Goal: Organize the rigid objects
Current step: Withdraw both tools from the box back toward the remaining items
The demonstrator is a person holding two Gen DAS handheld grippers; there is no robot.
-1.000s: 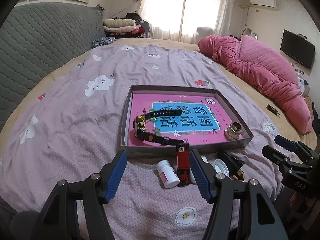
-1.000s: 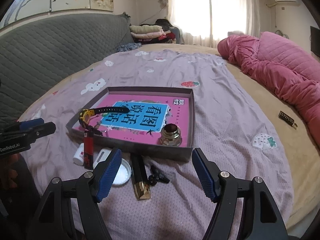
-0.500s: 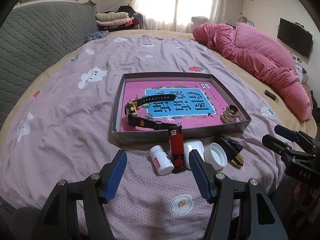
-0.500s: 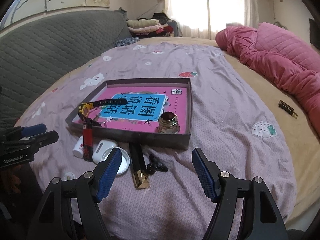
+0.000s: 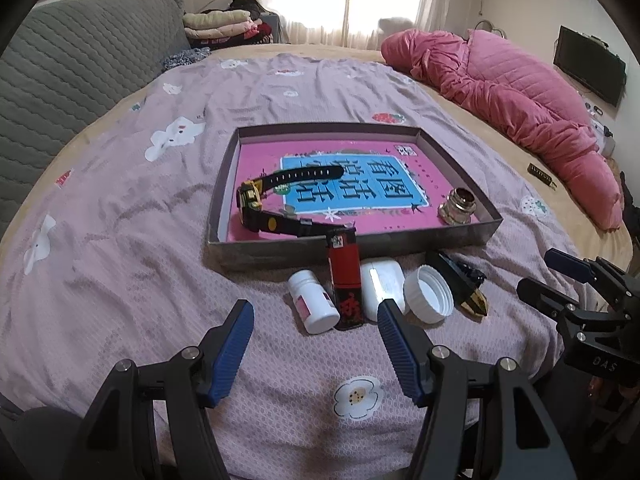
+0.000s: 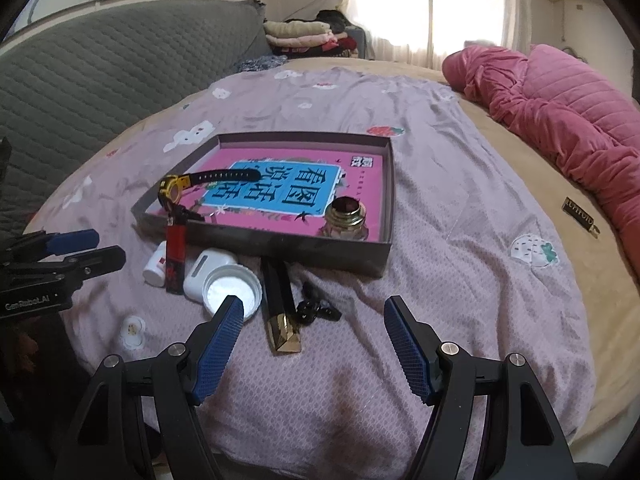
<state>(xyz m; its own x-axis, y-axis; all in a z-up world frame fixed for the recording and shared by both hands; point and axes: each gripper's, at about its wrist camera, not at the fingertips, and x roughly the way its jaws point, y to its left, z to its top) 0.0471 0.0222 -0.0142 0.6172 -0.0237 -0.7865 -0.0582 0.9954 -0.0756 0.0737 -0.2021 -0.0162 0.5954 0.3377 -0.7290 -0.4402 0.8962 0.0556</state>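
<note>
A shallow box (image 5: 224, 184) (image 6: 386, 184) with a pink picture floor lies on the bed. Inside it are a black and yellow watch (image 5: 256, 200) (image 6: 172, 188) and a small brass jar (image 5: 458, 204) (image 6: 346, 220). In front of the box lie a white pill bottle (image 5: 314, 300) (image 6: 154, 266), a red lighter (image 5: 345, 280) (image 6: 175, 256) leaning on the box wall, a white case (image 5: 382, 282), a white lid (image 5: 428, 294) (image 6: 232, 290), a black and gold bar (image 6: 280, 308) and a small black piece (image 6: 316, 310). My left gripper (image 5: 316, 310) hangs open just short of the bottle and lighter. My right gripper (image 6: 312, 308) is open over the bar.
The lilac sheet (image 5: 120, 200) covers a round bed. A pink quilt (image 5: 520, 92) is heaped at the far right, with a small dark tag (image 6: 580, 218) near it. A grey padded headboard (image 5: 80, 64) stands on the left and folded clothes (image 5: 224, 26) behind.
Both views have tipped down a little, so the box and loose items sit higher in frame. Nothing on the bed has moved, and both grippers keep the same opening.
</note>
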